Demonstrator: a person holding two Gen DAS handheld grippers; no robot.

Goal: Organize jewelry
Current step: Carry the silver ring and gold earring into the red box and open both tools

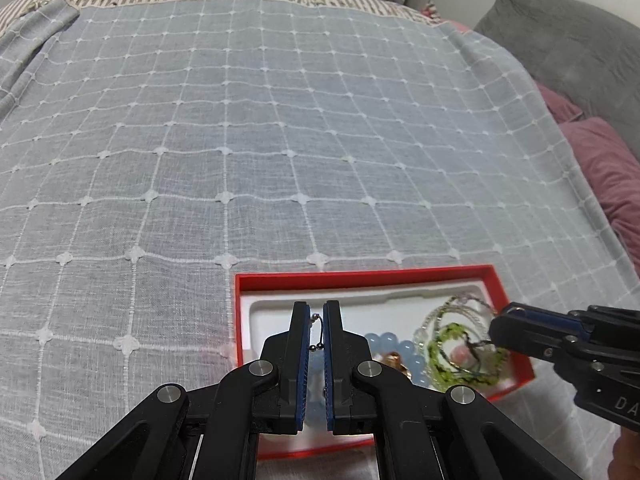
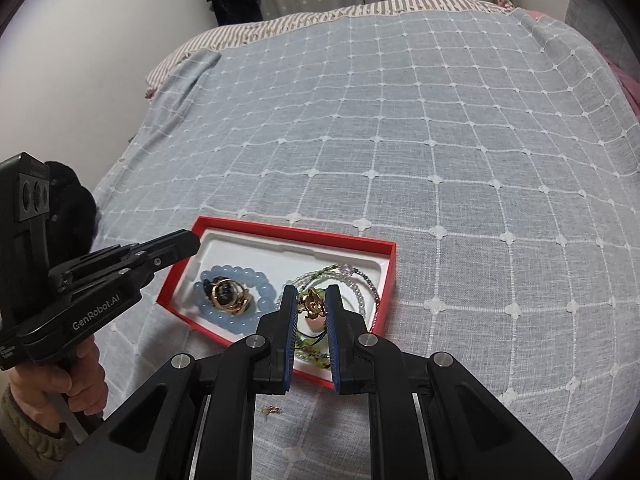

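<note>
Wide open bedspread (image 1: 280, 140) beyond the red box (image 2: 298, 233), nothing blocking there, while beads (image 2: 234, 276) and both grippers crowd the box itself.

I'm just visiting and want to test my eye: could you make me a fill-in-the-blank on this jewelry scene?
1. The shallow tray with the white liner has a rim coloured ____.
2. The gold ring lies inside the loop of the pale ____ bead bracelet.
3. The right gripper is shut on a small ____-coloured ornament.

Missing words: red; blue; gold

One red box (image 2: 390, 249); two grippers (image 2: 311, 300).
</note>
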